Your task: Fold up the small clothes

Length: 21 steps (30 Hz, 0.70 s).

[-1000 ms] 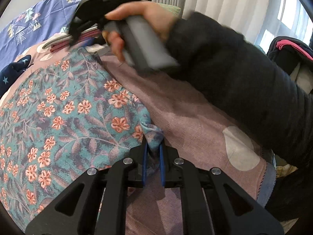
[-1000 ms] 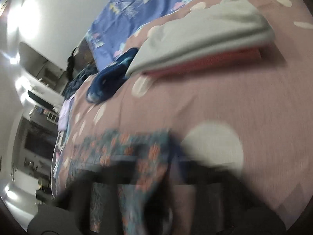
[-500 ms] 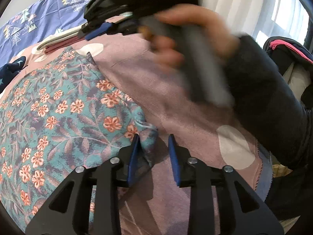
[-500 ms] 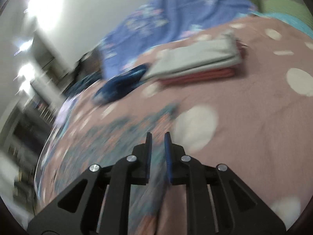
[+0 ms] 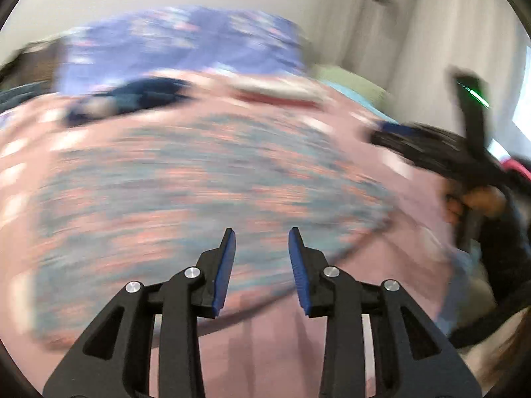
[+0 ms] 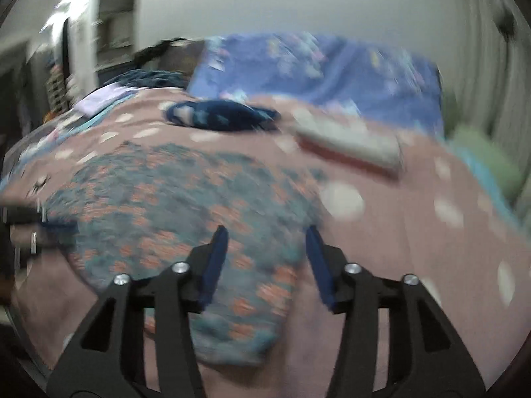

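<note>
A teal garment with orange flowers [image 5: 199,179] lies flat on the pink dotted bedspread [image 5: 272,345]; it also shows in the right wrist view [image 6: 186,205]. My left gripper [image 5: 261,237] is open and empty, held above the garment's near edge. My right gripper [image 6: 267,232] is open and empty above the garment's near right corner. The right gripper also shows in the left wrist view [image 5: 411,142] at the right, held by a hand. Both views are motion-blurred.
A folded stack of grey and red clothes [image 6: 348,146] lies at the back right of the bed. A dark blue garment [image 6: 219,116] lies crumpled behind the floral one. A blue patterned quilt [image 6: 315,69] covers the far end.
Both grippers let go of the floral garment, opened and pulled back. The right gripper swung from over the garment to the right side. The garment now lies spread flat.
</note>
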Each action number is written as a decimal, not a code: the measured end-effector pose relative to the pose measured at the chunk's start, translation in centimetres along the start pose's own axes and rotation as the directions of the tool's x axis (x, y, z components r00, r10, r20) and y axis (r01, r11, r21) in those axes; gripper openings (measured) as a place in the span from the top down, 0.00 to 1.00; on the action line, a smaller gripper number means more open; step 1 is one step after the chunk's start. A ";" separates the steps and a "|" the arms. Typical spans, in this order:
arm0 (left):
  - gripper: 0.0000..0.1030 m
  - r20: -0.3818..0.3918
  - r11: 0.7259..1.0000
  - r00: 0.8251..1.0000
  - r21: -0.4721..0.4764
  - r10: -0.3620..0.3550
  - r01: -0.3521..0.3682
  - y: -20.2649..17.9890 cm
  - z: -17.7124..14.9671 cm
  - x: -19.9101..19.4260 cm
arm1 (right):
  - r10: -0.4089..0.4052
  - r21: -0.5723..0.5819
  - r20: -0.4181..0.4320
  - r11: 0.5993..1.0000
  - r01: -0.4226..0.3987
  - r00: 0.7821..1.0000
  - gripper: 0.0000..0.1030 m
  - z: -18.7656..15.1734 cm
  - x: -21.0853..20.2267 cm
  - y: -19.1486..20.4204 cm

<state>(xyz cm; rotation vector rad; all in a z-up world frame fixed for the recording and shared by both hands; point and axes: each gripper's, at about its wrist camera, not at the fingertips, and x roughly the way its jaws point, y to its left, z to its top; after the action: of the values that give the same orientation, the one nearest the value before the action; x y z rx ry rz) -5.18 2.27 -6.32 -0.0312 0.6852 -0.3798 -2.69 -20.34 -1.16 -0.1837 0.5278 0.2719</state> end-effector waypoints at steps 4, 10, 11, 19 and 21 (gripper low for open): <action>0.67 0.030 0.953 0.986 -0.261 0.167 -0.153 10.6 -2.9 -5.8 | 0.112 -0.139 0.069 0.985 -0.102 0.991 0.33 0.5 -0.3 7.4; 0.72 0.054 0.925 0.989 -0.363 0.139 -0.110 16.2 -6.1 -8.6 | 0.284 -0.333 -0.011 0.903 -0.271 0.959 0.33 -1.0 2.0 19.4; 0.73 0.054 0.927 0.991 -0.365 0.120 -0.093 16.4 -6.4 -8.4 | 0.296 -0.350 -0.024 0.892 -0.285 0.955 0.33 -1.2 2.0 20.6; 0.70 -0.052 0.962 0.998 -0.268 0.044 -0.057 17.7 -6.1 -4.9 | 0.274 -0.432 -0.073 0.858 -0.278 0.959 0.29 -1.8 2.4 25.3; 0.68 -0.068 0.962 0.997 -0.267 0.037 -0.054 18.3 -6.0 -4.4 | 0.253 -0.405 -0.091 0.874 -0.268 0.963 0.28 -1.6 3.0 25.0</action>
<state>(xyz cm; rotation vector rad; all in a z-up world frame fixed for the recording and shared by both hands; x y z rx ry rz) -5.94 21.40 -11.09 -0.2621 0.7950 -0.2417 -8.55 3.54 -6.66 -0.5341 0.5254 0.6484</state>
